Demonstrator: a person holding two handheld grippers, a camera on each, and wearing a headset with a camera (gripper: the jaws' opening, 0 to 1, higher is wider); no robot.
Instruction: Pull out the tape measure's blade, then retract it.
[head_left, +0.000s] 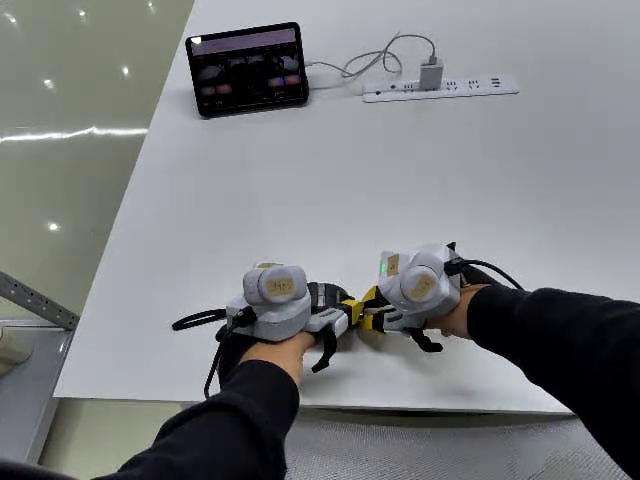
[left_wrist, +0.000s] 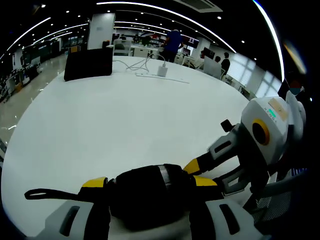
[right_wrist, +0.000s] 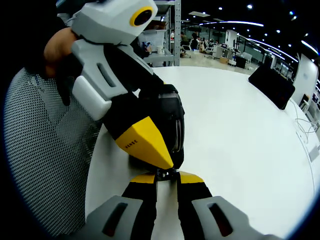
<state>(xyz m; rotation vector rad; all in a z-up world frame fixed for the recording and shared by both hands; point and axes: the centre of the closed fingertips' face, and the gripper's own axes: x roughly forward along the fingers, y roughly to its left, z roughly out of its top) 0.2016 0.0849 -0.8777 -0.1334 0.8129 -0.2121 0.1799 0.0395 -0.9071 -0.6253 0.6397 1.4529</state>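
Your left gripper (left_wrist: 150, 182) is clamped across the black tape measure (left_wrist: 150, 200), its jaws spread to the width of the case. Your right gripper (right_wrist: 167, 176) meets it head-on with jaws nearly together. It seems to pinch the blade tip at the case's mouth, though that spot is too small to be sure. Both sit close to the near edge of the tabletop (head_left: 400, 180). Bare surface stretches ahead to the tablet (head_left: 247, 68) and power strip (head_left: 440, 88) near the far edge.

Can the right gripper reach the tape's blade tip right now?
Likely yes: the right gripper sits closed at the blade tip, the left gripper clamps the tape measure, and nothing lies between.
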